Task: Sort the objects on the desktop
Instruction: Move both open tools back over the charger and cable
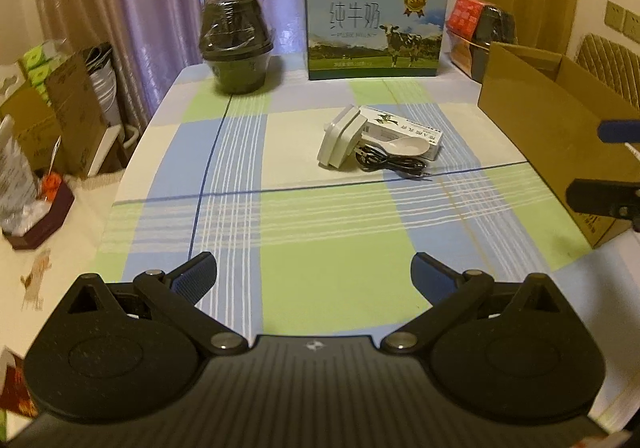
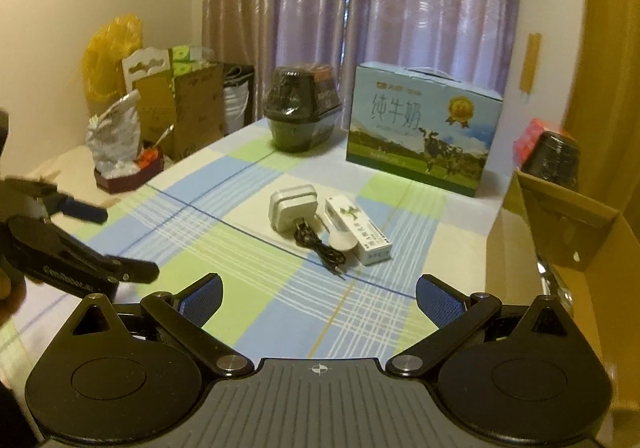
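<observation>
A small pile lies mid-table on the checked cloth point(image 1: 320, 216): a white charger block point(image 1: 342, 140), a slim white carton point(image 1: 404, 128), a white spoon point(image 1: 408, 148) and a black cable point(image 1: 388, 164). In the right wrist view the same charger block point(image 2: 292, 208), carton point(image 2: 360, 232), spoon point(image 2: 342, 240) and cable point(image 2: 320, 248) show. My left gripper point(image 1: 314, 272) is open and empty, well short of the pile. The right gripper point(image 2: 318, 290) is open and empty too. Each gripper shows in the other's view: right gripper point(image 1: 612, 164), left gripper point(image 2: 120, 244).
An open cardboard box point(image 1: 552, 120) stands at the table's right edge. At the back are a milk gift box point(image 1: 376, 28), wrapped black bowls point(image 1: 238, 44) and a red pack point(image 1: 466, 14). Bags and cartons point(image 1: 60, 108) crowd a side surface on the left.
</observation>
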`<state>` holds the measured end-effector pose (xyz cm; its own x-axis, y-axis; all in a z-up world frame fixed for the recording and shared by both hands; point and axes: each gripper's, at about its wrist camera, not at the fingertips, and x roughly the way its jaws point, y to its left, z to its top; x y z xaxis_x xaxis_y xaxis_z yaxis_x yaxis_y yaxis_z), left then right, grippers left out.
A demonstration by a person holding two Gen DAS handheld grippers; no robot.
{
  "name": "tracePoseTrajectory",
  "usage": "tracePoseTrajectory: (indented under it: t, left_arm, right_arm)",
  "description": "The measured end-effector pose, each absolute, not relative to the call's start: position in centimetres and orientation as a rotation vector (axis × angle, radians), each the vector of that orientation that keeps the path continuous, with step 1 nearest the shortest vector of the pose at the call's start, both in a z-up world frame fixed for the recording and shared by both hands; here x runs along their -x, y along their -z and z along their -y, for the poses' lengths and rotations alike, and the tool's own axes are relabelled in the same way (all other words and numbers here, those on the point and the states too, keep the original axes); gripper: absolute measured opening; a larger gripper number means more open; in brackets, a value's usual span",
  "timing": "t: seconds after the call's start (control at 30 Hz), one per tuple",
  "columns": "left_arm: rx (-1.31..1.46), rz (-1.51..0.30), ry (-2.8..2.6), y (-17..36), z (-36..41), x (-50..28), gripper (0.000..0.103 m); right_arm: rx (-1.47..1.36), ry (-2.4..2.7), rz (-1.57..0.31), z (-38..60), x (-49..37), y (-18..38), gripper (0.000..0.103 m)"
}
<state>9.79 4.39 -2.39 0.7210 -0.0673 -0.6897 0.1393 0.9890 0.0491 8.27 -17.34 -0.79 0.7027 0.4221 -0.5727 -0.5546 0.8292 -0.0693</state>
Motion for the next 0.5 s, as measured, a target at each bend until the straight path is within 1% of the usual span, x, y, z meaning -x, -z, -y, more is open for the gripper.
tracePoseTrajectory:
  t: [0.13, 0.17, 0.27, 0.5]
  left_arm:
    - [-0.151, -0.754, 0.154, 2.8, -4.4, -11.9, 0.101]
    - [-0.149, -0.762, 0.169, 2.9, -4.5, -12.6, 0.098]
    - [-0.153, -0.772, 0.200, 3.1, -4.7, -14.4, 0.093]
    - [-0.246, -0.750, 0.273, 4.1, -3.7, -18.1, 0.089]
  right_arm:
    - [0.270, -0.575, -0.584, 16.6, -10.2, 1.9, 0.098]
    - [0.275, -0.580, -0.589, 16.5, -10.7, 2.2, 0.097]
    - [0.302, -0.601, -0.604, 15.9, -12.2, 3.4, 0.090]
    - [0.382, -0.651, -0.634, 14.4, -15.3, 5.9, 0.067]
